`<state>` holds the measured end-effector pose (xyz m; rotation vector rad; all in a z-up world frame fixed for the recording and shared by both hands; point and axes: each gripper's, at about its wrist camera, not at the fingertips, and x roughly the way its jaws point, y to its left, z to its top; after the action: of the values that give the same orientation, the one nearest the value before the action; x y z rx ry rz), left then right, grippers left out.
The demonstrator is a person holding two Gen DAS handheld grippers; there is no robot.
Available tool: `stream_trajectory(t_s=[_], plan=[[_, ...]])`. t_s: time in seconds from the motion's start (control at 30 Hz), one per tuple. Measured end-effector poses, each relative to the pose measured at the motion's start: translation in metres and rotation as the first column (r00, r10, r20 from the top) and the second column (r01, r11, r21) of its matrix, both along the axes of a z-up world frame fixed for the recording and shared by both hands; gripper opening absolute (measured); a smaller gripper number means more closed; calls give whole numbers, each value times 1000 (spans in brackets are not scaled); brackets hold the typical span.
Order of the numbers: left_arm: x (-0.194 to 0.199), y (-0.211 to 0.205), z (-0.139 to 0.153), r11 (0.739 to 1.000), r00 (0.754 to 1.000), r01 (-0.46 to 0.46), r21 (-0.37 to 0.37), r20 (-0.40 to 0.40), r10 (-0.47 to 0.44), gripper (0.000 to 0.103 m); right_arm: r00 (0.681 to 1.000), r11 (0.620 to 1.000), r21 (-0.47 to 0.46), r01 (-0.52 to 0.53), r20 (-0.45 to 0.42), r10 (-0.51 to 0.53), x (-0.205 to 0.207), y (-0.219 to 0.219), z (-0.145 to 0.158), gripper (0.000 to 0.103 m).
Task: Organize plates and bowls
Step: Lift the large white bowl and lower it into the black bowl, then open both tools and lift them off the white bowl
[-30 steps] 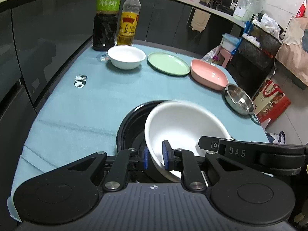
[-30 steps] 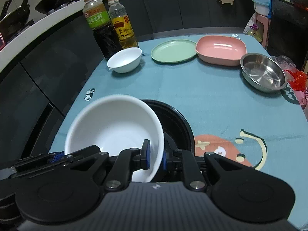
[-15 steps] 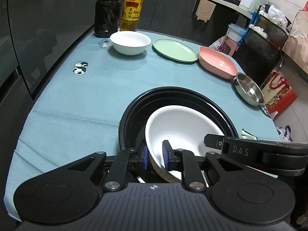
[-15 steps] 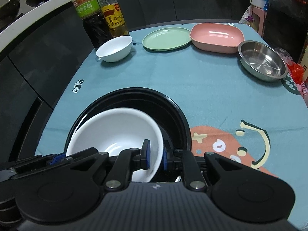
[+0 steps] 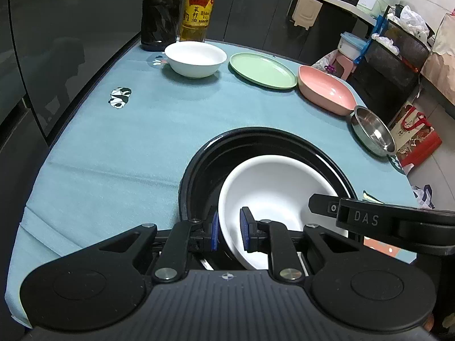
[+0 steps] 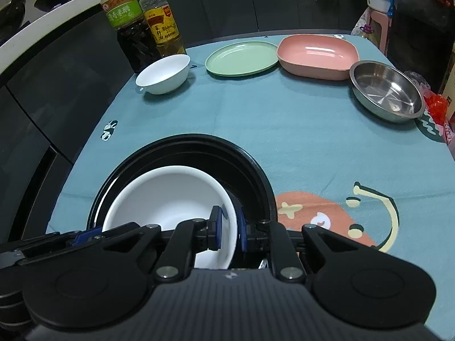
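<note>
Inside the black dish (image 5: 199,170), at the near edge of the teal-clothed table (image 5: 113,147), sits a plain, glossy white bowl (image 5: 273,187), round, mouth tilted upward. Left gripper (image 5: 229,233) and right gripper (image 6: 227,228) each clamp opposite sides of its rim.

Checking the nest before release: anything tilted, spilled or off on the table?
One thing: the large white bowl sits off-centre in the black bowl, pushed to one side and seemingly tilted. Both the left gripper and right gripper are shut on its rim. No spills or damage visible; the other dishes sit flat on the tablecloth.
</note>
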<state>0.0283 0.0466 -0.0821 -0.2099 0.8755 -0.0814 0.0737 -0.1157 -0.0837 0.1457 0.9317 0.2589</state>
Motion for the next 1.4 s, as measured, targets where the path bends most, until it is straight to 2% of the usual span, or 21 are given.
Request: stream_trajectory(t_s=[0.13,0.27,0.3,0.73,0.9,1.03,1.4], plan=[[-3,2,5,1000,1000,-7,-5,10,7,15,1000,1000,14,3,-2,-3,1,-4,4,5],[-7,7,13,1000,999,-18,-6,34,18,15,1000,1000,25,13,24,-13,-1,-9,11,19],[-8,8,15,1000,999,-22,-10,42,23,16,999,999,29,14,29,-14,-1,-10,13,20],[1,19,20,998,996,-57,-30,60,58,19,998,1000,20,9,68,-11,3,-8,22,20],[9,23,23,997,996,-61,-37,70,63,19,995,1000,9,5,99,-6,10,-6,29,26],[21,27,26,997,993,-77,-31,84,79,20,993,1000,-4,-3,120,3,22,-1,34,27],[70,48,16,990,989,-142,-20,48,142,21,994,999,-38,-31,101,35,70,21,31,27]])
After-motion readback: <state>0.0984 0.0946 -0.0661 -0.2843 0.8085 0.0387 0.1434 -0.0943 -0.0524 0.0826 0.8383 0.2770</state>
